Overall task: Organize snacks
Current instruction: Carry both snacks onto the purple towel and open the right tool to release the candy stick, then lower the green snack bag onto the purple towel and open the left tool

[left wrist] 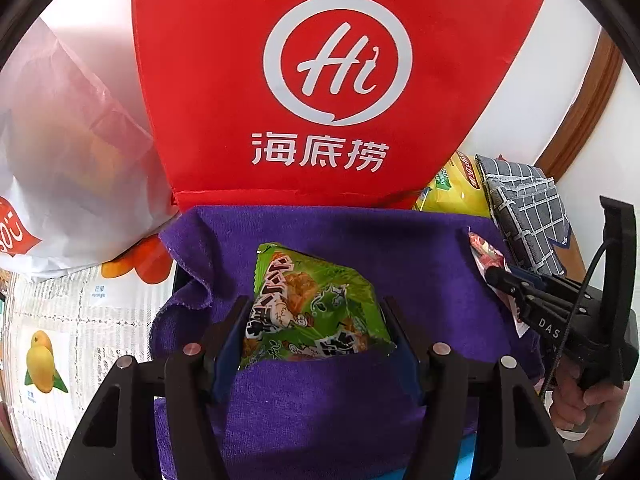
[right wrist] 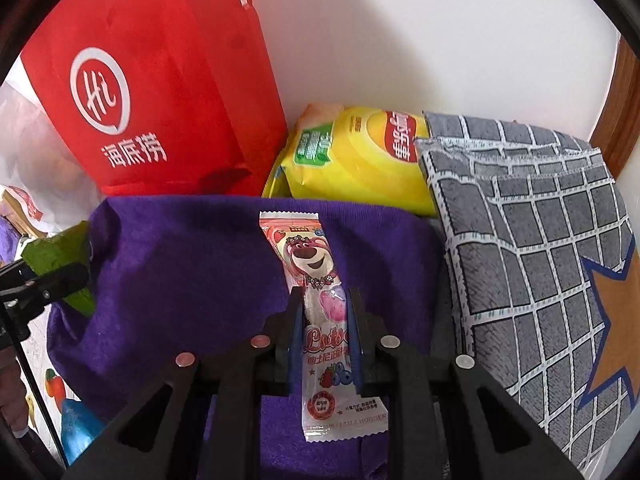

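Ahead, at twelve o'clock, I see a red bag (left wrist: 280,80) standing behind a purple towel (left wrist: 340,232), with a white plastic bag (left wrist: 68,184) at nine o'clock and a yellow chip bag (right wrist: 360,160) beside a grey checked cloth (right wrist: 540,240) at two o'clock. My left claw (left wrist: 316,316) tilts downward, its fingers pressed on both sides of a green snack packet (left wrist: 312,300) above the towel. My right claw (right wrist: 324,308), also tilted down, is narrowed tight on a pink bear-print snack bar (right wrist: 316,280); from the left wrist it sits at three o'clock, a hand (left wrist: 588,400) on its handle.
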Tool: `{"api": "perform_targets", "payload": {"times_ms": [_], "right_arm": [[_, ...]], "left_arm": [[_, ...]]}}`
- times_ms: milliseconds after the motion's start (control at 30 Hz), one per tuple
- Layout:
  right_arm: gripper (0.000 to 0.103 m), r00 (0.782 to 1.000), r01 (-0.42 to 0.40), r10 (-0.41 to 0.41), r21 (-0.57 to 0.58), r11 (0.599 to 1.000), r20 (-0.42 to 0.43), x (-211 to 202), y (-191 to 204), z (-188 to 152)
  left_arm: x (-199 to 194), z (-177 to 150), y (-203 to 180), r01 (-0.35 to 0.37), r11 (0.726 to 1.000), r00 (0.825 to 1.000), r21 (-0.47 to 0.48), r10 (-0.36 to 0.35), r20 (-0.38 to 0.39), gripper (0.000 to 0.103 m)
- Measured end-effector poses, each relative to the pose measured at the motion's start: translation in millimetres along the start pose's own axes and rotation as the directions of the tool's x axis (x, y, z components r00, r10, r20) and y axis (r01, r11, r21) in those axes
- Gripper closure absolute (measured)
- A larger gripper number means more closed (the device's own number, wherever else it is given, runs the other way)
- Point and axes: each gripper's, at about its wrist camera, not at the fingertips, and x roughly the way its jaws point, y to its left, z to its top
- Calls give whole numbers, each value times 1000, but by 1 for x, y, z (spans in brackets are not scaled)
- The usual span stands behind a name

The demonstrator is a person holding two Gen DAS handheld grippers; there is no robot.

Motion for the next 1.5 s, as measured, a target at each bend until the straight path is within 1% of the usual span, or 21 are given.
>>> {"api": "perform_targets", "payload": {"times_ms": [333,533,700,733,833,867,1100,1233,1333,1367,1500], "right_arm": [[83,997,36,-36,1,999,-75,24,2,-2],[80,996,43,-43,-5,999,-80,30,1,-5],[80,995,38,-39,-8,999,-87,34,-1,-6],[78,996,35,-36,-11,999,-87,35,1,-5],[65,997,32,-33,-17,999,-73,33,2,-3],[64,997,35,-36,-20,999,-63,31,2,-2],[60,999,28,-29,-23,999,-28,21,1,4],[56,1000,25,-25,-10,1000,-4,12,-7,5],[56,1000,16,-16,-4,1000,13,4,-14,7],[56,1000,15,-15,-2,1000,17,-1,-7,8],[56,999,10,-9,-13,1000,35,-14,-1,8]], "left_arm": [[5,0,5,-1,1000,1000,-25,0,-23,41],[9,0,3,-3,1000,999,-25,2,-39,41],[12,-1,2,0,1000,999,-29,-2,-49,41],[13,-1,2,-1,1000,999,-29,0,-49,41],[14,-1,2,-2,1000,999,-31,1,-51,41],[14,-1,3,-3,999,999,-32,1,-52,41],[16,-2,6,-1,999,998,-39,-1,-64,41],[17,-2,6,-2,999,997,-39,-1,-72,41],[18,-2,5,0,999,997,-38,-2,-74,40],[18,-2,4,1,999,997,-38,-4,-73,41],[15,-1,3,13,999,998,-37,-16,-65,39]]}}
